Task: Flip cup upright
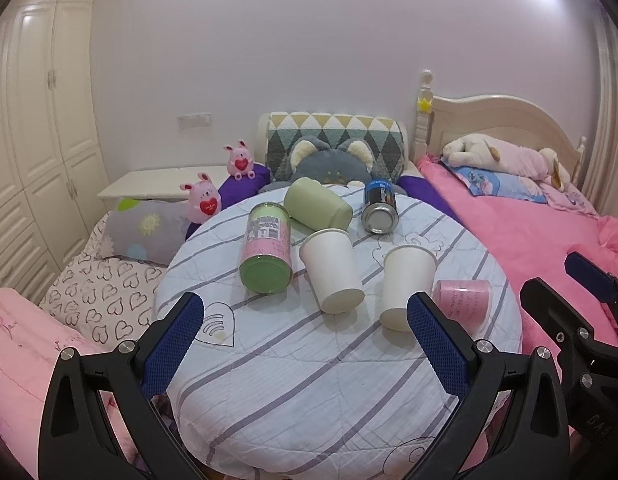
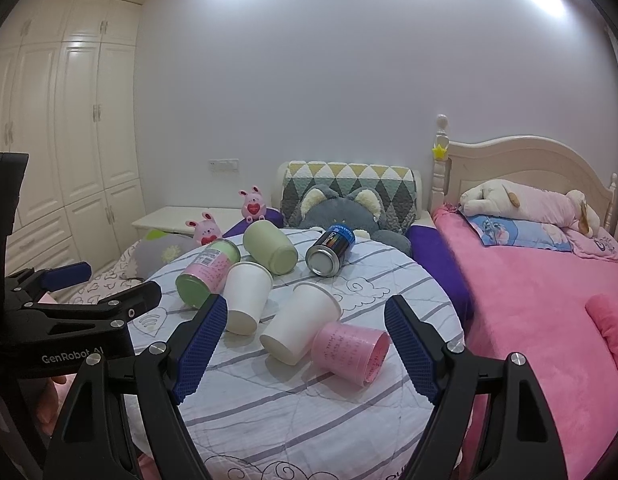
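Observation:
Several cups and cans lie on their sides on a round striped table (image 1: 309,380). Two white paper cups (image 1: 333,270) (image 1: 405,286) lie in the middle, bases toward me. A pink cup (image 1: 465,300) lies to their right; in the right wrist view (image 2: 351,354) its mouth faces right. A green mug (image 1: 317,204), a pink-green can (image 1: 267,252) and a blue can (image 1: 380,206) lie behind. My left gripper (image 1: 305,328) is open and empty above the near table. My right gripper (image 2: 305,348) is open, its fingers either side of the pink cup and a white cup (image 2: 299,328), short of them.
A grey cat plush (image 1: 329,162) and patterned cushion (image 1: 333,136) sit behind the table. Two pink bunny toys (image 1: 203,198) stand at left. A pink bed (image 1: 529,216) with a plush lies to the right. A wardrobe (image 1: 41,120) stands at left.

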Demonstrator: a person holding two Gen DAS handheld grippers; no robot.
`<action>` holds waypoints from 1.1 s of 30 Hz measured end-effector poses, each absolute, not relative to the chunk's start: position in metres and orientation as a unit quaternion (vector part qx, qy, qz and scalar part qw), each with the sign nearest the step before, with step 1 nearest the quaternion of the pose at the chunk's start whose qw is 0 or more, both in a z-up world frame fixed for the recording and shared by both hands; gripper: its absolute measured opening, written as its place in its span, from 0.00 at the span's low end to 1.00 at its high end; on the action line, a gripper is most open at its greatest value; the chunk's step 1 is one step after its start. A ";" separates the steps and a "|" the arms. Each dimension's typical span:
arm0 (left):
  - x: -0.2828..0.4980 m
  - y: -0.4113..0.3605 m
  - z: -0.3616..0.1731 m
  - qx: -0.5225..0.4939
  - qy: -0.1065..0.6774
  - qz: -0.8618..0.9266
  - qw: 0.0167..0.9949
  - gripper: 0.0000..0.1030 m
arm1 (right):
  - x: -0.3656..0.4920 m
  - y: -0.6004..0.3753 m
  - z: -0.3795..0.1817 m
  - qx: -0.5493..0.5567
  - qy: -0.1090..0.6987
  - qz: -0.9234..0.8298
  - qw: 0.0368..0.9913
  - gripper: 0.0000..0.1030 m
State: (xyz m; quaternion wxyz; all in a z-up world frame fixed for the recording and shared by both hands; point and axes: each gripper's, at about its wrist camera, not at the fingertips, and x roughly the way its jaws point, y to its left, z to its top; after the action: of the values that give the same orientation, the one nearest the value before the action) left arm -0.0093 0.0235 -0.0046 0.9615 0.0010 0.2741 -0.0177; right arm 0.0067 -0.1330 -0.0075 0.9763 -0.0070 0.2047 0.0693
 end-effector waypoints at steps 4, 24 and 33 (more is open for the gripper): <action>-0.008 0.023 -0.007 0.001 0.276 -0.018 0.961 1.00 | 0.009 -0.133 -0.007 -0.005 0.208 0.068 0.976 0.80; 0.008 0.018 -0.014 0.007 0.299 -0.021 0.954 1.00 | 0.024 -0.145 -0.012 0.018 0.237 0.039 0.971 0.80; 0.016 0.014 -0.018 0.014 0.313 -0.024 0.949 1.00 | 0.029 -0.155 -0.016 0.036 0.246 0.029 0.968 0.80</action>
State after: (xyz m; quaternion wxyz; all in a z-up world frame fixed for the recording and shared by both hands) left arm 0.0165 0.0138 -0.0182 0.9493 0.0137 0.3131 -0.0237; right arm 0.0289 -0.1553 -0.0155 0.9682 0.0364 0.2457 0.0295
